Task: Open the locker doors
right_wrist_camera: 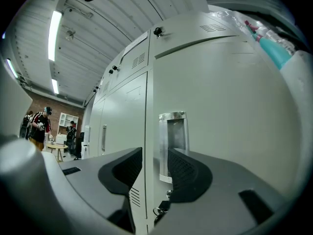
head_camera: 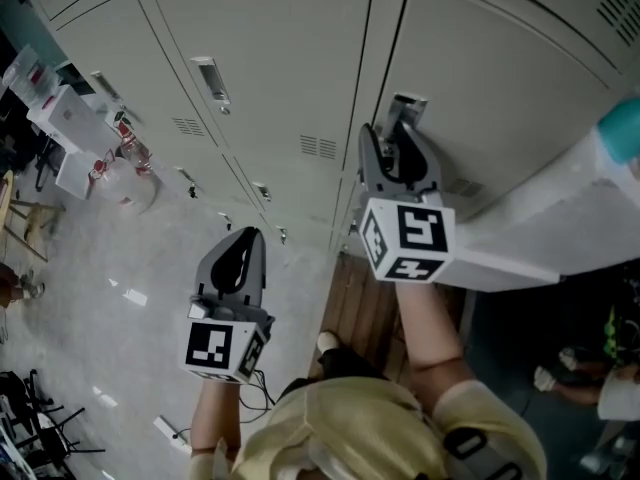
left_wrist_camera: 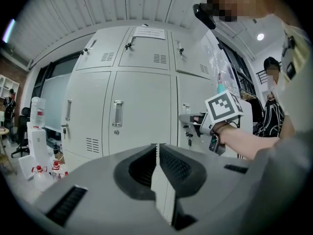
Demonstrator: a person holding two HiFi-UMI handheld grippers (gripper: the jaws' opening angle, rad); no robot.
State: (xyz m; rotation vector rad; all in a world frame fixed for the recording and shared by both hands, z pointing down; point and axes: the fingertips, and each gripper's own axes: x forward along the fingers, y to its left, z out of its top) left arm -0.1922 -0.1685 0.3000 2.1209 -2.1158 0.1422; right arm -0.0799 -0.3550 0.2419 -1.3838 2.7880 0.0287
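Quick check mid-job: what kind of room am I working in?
Probably a lab or workshop hall: a bank of grey metal lockers, a ribbed metal ceiling with strip lights, and a brick back wall with people by a small round table.

Bright ceiling strip lights (right_wrist_camera: 54, 33); fisheye vignette on gripper views; head view dimmer, soft.

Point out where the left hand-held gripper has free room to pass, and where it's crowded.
Free: bare floor between the locker fronts and the left hand-held gripper, shut and empty. Crowded: water bottles stand at the far left, and the right hand-held gripper, jaws apart, sits at the right door's handle.
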